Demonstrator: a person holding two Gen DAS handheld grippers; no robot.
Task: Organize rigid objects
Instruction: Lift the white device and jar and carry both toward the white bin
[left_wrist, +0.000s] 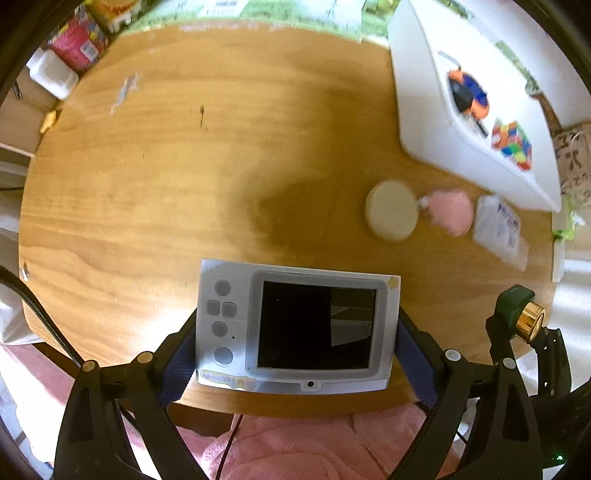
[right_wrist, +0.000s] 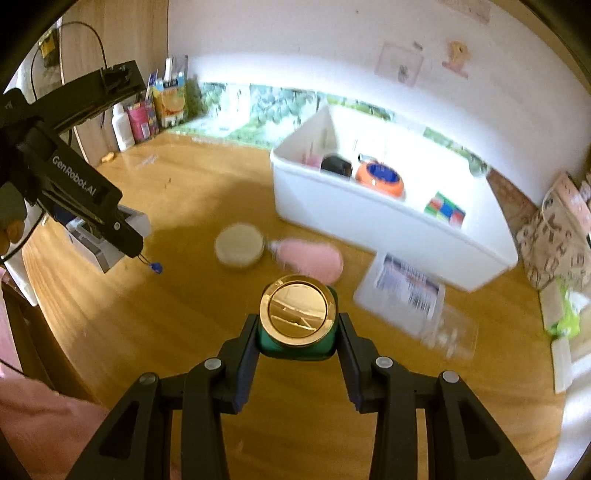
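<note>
Left wrist view: grey handheld console (left_wrist: 297, 326) clamped in left tool (left_wrist: 295, 347); green gold-capped bottle (right_wrist: 298, 323) clamped in right tool (right_wrist: 298, 332), white bin (right_wrist: 369, 218) ahead.

The wooden surface (right_wrist: 147, 314) carries a white bin (right_wrist: 369, 218) at two o'clock, with a round tin (right_wrist: 239, 245), pink pouch (right_wrist: 314, 258) and clear packet (right_wrist: 406, 291) lying near centre.

My left gripper (left_wrist: 295, 332) clasping a handheld console (left_wrist: 299, 328) above my table (left_wrist: 147, 184), round tin (left_wrist: 391, 210), soft pouch (left_wrist: 452, 212) and packet (left_wrist: 500, 229) in a row before the bin (left_wrist: 424, 122), cube (left_wrist: 511, 142) inside it.
</note>
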